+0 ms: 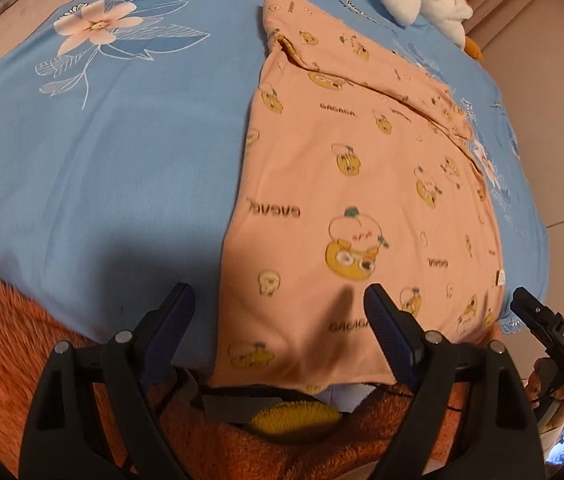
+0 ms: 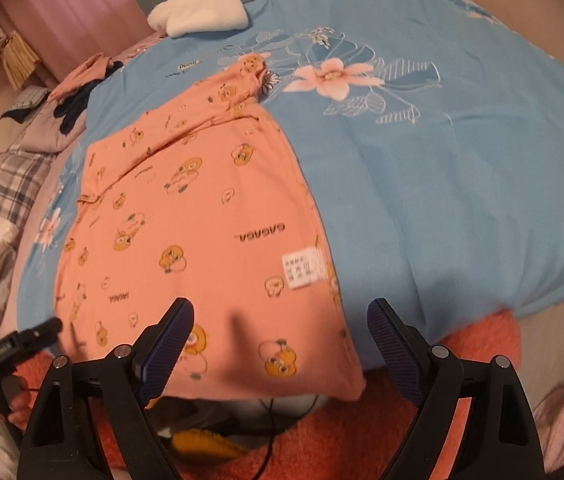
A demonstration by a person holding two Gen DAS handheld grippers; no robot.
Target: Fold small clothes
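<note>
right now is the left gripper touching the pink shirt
Cannot tell: in the left wrist view the open left gripper straddles the pink shirt edge, contact unclear.

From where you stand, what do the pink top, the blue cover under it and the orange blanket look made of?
Pink top: likely a soft cotton-type knit, matte, lying flat with limp folds and a printed cartoon pattern.
Blue cover: smooth woven sheeting, perhaps cotton, matte, with a printed flower design.
Orange blanket: fuzzy fleece or plush, its pile visibly shaggy.
</note>
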